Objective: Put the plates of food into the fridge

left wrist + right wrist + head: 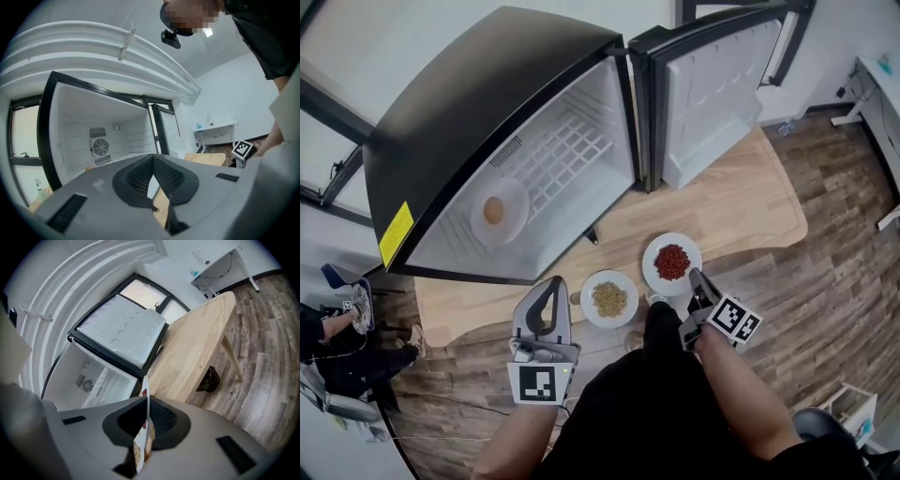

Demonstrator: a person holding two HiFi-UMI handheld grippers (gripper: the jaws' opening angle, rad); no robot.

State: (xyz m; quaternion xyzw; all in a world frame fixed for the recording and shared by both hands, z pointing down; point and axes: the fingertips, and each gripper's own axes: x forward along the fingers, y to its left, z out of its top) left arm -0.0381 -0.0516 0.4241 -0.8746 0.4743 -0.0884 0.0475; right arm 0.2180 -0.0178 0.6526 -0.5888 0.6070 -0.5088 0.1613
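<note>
Plates: one plate [514, 201] sits in the fridge [441, 131], the grain plate [590, 290] waits on the tabletop [741, 206], while our right tongs [695, 276] grip the red-food plate [652, 257], left tongs [551, 282] closed on nothing.

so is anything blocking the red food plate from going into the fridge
Nothing visible: the fridge door stands open, and only bare table lies between fridge and red food plate. The grain plate sits aside.

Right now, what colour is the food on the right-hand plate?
Dark red food; the head view shows it best.
</note>
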